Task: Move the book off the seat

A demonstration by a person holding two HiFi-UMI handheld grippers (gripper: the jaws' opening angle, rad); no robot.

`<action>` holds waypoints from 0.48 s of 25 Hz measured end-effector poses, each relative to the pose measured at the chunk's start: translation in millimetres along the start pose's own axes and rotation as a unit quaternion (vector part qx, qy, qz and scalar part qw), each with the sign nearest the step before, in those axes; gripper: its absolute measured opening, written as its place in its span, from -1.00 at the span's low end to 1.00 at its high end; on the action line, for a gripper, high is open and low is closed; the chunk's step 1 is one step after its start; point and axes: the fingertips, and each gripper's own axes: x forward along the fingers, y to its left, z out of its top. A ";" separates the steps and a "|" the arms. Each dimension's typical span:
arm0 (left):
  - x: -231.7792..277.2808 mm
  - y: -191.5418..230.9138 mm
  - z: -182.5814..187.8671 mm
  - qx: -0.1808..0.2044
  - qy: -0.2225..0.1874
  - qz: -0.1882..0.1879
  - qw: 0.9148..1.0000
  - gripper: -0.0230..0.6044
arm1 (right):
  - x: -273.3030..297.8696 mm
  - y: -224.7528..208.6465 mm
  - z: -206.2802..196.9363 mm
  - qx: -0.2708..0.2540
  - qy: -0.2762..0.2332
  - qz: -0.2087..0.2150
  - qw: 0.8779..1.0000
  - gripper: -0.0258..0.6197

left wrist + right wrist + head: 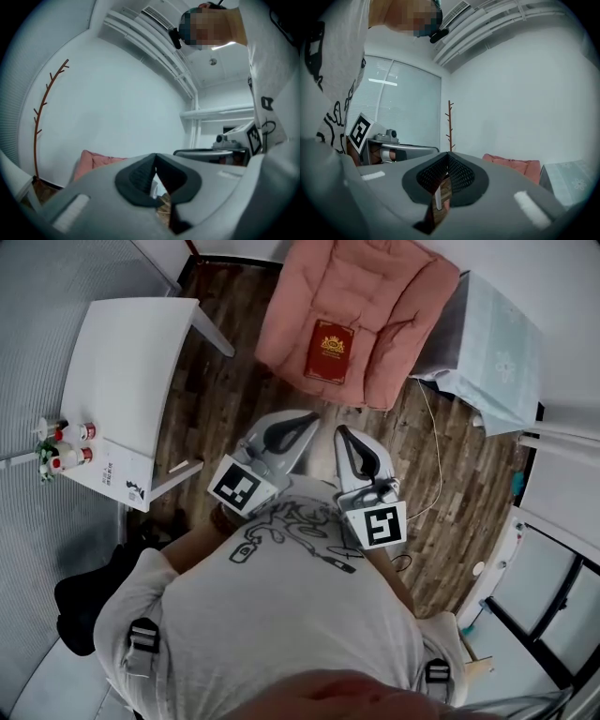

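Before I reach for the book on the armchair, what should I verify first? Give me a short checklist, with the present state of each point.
1. Red book lies flat on the seat of the pink armchair, with nothing on top of it: ok.
2. Left gripper has its jaws apart for a grasp: not ok, shut and empty.
3. Right gripper has its jaws apart: not ok, shut and empty.
4. Grippers are at the book: not ok, both stop short of the armchair, above the wooden floor.
5. Book edge stands clear enough of the cushion to pinch: cannot tell.
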 end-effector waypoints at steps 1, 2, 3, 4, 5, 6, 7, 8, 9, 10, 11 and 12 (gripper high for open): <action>3.3 7.5 1.2 -0.001 0.001 -0.002 1.000 -0.92 | 7.6 -3.1 0.7 0.000 0.000 -0.002 1.000 -0.90; 6.5 14.2 2.0 -0.001 0.003 -0.005 1.000 -0.92 | 14.5 -6.0 1.1 0.001 0.000 -0.004 1.000 -0.90; 9.5 20.4 2.1 -0.002 0.005 -0.006 1.000 -0.92 | 20.8 -8.7 1.0 0.003 0.001 -0.006 1.000 -0.90; 12.2 26.0 1.7 -0.003 0.008 -0.008 1.000 -0.92 | 26.4 -11.1 0.2 0.005 0.002 -0.007 1.000 -0.90; 14.6 31.2 0.8 -0.004 0.010 -0.008 1.000 -0.92 | 31.5 -13.4 -0.9 0.008 0.003 -0.009 1.000 -0.90; 16.7 35.8 -0.8 -0.006 0.013 -0.009 1.000 -0.92 | 35.9 -15.4 -2.6 0.010 0.005 -0.010 1.000 -0.90; 18.4 40.0 -2.9 -0.008 0.016 -0.010 1.000 -0.92 | 39.7 -17.3 -4.8 0.013 0.008 -0.011 1.000 -0.90; 20.0 43.5 -5.5 -0.010 0.019 -0.011 1.000 -0.92 | 43.0 -19.4 -7.3 0.016 0.011 -0.013 1.000 -0.90; 21.8 46.6 -8.1 -0.013 0.022 -0.013 1.000 -0.92 | 46.0 -21.7 -9.8 0.020 0.014 -0.015 1.000 -0.90; 23.8 49.4 -10.5 -0.018 0.026 -0.014 0.999 -0.92 | 48.9 -24.2 -12.2 0.023 0.017 -0.017 0.999 -0.90; 26.1 52.2 -12.6 -0.023 0.030 -0.015 0.999 -0.92 | 51.7 -26.8 -14.5 0.026 0.020 -0.019 0.999 -0.90; 28.4 55.2 -14.8 -0.028 0.034 -0.016 0.999 -0.92 | 54.6 -29.2 -16.6 0.029 0.023 -0.021 0.999 -0.90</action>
